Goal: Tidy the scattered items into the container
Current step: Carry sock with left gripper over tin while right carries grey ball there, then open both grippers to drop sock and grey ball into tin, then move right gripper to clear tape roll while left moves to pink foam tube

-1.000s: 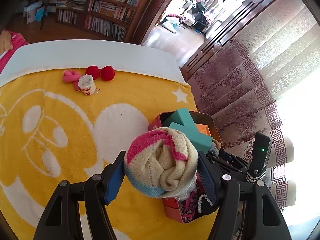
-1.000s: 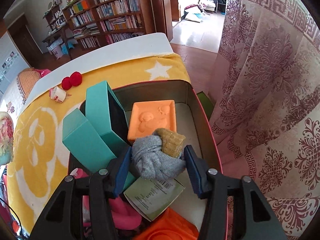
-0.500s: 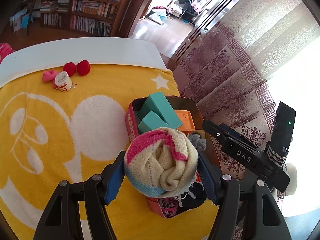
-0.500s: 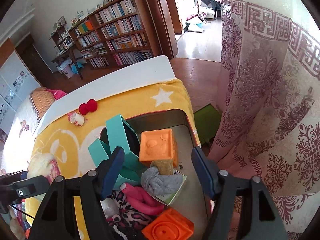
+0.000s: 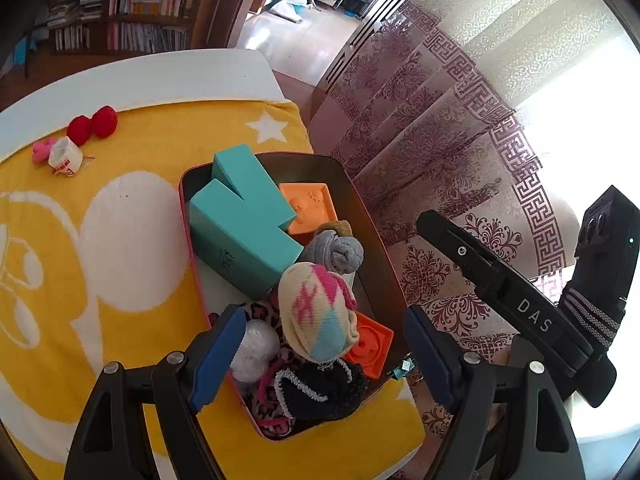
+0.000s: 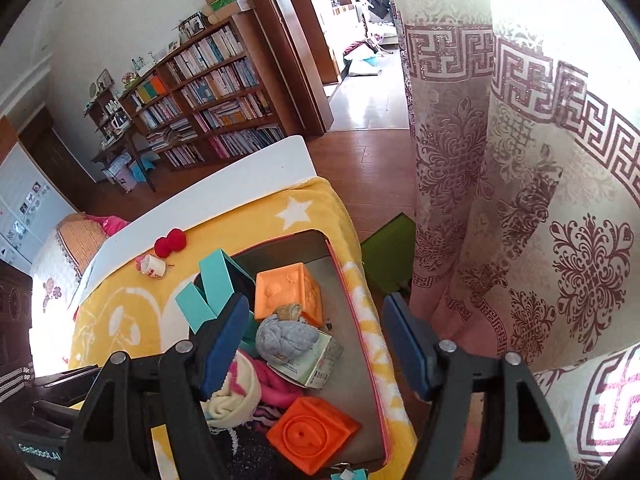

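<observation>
Landmark = tin (image 5: 362, 216), the red-rimmed metal container on the yellow blanket (image 5: 132, 216).

Left gripper (image 5: 322, 354): jaws wide apart, nothing between the blue pads, hovering over the near end of the tin. Right gripper (image 6: 316, 346): also spread wide and empty, above the tin's middle.

In the tin:
- striped sock (image 5: 316, 312), a cream/pink/blue roll, lies free on top of the pile at the near end; no pad touches it. It also shows in the right view (image 6: 236, 390).
- grey sock (image 5: 338, 250), rolled with a tan cuff, just past the striped sock, lying on a green-white printed packet (image 6: 316, 364); the print is too small to read.
- teal boxes (image 5: 244, 224), two, leaning along the left wall. One has a small dark mark on its side that I can't read.
- orange block (image 5: 310, 208) at the far end, with an embossed relief on top.
- second orange block (image 6: 312, 432) at the near end, with a raised "P"-like shape on its face.
- black fuzzy sock (image 5: 320, 386), white ball (image 5: 254, 350) and leopard-print fabric (image 5: 266, 408) at the near-left corner.

Outside the tin, far-left on the blanket: red pompoms (image 5: 93, 125), a pink piece (image 5: 40, 151), and a white roll (image 5: 66, 157) with red print I can't make out.

Readable text: "DAS" on the right tool's body, right of the tin in the left view (image 5: 534, 318). On the left tool's body in the right view, the lettering (image 6: 38, 450) is partly legible, possibly "GenRobot.AI".

Right of the tin: patterned curtain (image 6: 520, 200).
</observation>
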### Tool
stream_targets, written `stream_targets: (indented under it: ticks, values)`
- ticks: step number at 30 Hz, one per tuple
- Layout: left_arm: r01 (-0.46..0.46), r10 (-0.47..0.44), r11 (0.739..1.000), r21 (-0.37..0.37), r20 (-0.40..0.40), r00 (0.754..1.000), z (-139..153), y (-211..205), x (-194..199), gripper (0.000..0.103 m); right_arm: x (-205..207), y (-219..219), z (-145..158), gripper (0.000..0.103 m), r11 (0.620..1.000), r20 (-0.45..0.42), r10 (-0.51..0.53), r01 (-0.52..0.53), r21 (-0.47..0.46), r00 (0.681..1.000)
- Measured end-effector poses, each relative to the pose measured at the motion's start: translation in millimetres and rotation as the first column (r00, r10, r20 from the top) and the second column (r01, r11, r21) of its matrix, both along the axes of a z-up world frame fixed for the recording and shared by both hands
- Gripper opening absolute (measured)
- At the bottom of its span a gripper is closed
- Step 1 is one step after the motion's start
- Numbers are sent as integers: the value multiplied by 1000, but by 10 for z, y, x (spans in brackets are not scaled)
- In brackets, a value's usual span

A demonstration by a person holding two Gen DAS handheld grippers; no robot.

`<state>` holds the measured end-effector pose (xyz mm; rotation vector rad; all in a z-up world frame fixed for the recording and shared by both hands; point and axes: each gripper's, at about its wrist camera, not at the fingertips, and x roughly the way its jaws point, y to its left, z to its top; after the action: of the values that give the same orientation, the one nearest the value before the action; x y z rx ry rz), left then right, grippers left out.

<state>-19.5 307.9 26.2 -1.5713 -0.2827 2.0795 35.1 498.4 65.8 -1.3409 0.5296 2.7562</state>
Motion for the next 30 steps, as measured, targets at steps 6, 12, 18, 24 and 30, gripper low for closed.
stream_targets:
  ticks: [6,12,18,24,30]
  values:
    - [-36,36,999,4,8,999,-23,-162,5,83,-3,-3,-53,73,1000,6,-4,4,-16,1000]
    - [-83,83,996,5,12,996,-42,-391,41,83,-7,-96,-80,74,1000,12,11,-11,-27,1000]
    - [-161,161,987,-3,40,986,-126,-711,77,83,19,-245,-29,74,999,-4,35,-35,-31,999]
    - [-277,276,961,3,88,957,-234,-1118,99,93,1,-432,76,74,998,-29,60,-60,-33,998]
    - [-341,341,940,-8,80,937,-240,-1473,135,93,-59,-729,127,74,993,-40,109,-110,-28,993]
